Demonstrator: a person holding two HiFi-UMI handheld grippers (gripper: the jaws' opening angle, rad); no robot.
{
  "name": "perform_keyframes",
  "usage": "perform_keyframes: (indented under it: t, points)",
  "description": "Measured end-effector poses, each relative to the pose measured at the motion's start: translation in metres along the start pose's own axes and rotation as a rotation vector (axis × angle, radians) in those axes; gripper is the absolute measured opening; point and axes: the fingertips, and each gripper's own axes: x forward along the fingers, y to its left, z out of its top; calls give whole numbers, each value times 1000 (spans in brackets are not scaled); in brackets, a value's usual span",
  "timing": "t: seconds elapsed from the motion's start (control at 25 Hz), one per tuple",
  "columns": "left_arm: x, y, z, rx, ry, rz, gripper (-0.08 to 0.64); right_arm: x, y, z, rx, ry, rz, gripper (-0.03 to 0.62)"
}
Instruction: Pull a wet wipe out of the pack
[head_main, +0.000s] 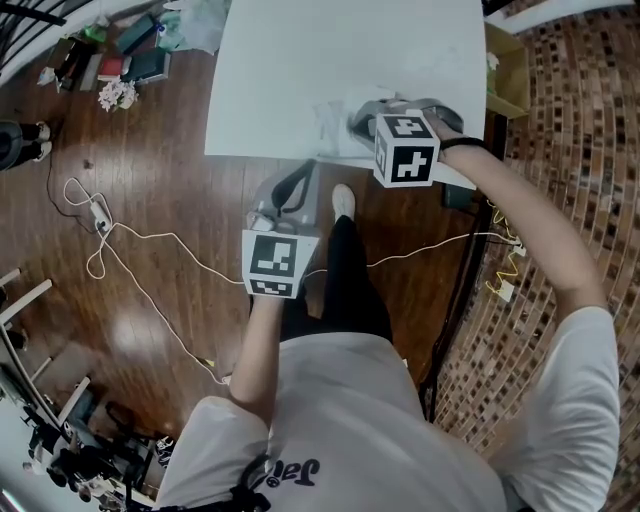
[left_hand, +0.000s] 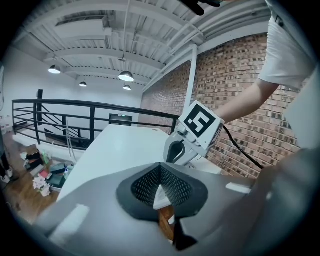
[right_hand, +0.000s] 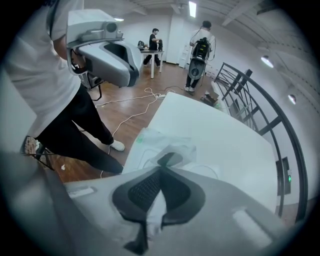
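Observation:
The wet wipe pack (head_main: 333, 120), a soft clear-white pouch, lies by the near edge of the white table (head_main: 300, 55). My right gripper (head_main: 358, 118) points steeply down at it. In the right gripper view the pack (right_hand: 159, 142) lies just past the tips, with its dark opening (right_hand: 170, 159) showing. That gripper (right_hand: 160, 171) is shut, and a strip of white wipe (right_hand: 152, 212) is pinched between its pads. My left gripper (head_main: 303, 172) hangs over the floor in front of the table edge. It (left_hand: 160, 167) is shut on nothing, well short of the pack.
A white cable (head_main: 150, 240) and a power strip (head_main: 100, 212) lie on the wooden floor to the left. A cardboard box (head_main: 507, 65) and a brick wall (head_main: 580, 130) are on the right. A black railing (right_hand: 260, 110) runs behind the table. Two people (right_hand: 200, 45) stand far off.

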Motion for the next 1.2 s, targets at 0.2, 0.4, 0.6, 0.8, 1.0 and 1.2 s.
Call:
perform_keyframes:
  t: [0.2, 0.4, 0.6, 0.8, 1.0, 1.2]
  points:
    - [-2, 0, 4, 6, -2, -17, 15, -11, -5, 4, 135, -86, 4, -15]
    - [2, -4, 8, 10, -8, -27, 15, -31, -11, 3, 277, -179, -26, -15]
    - [8, -13, 12, 21, -11, -47, 15, -50, -8, -3, 381, -252, -56, -15]
    - [10, -21, 13, 29, -6, -67, 15, -60, -4, -3, 392, -270, -65, -15]
    - [13, -27, 13, 33, -1, -84, 15, -89, -26, 5, 453, -351, -105, -15]
    - [13, -32, 15, 34, -6, -92, 15, -83, -21, 7, 400, -271, -81, -7]
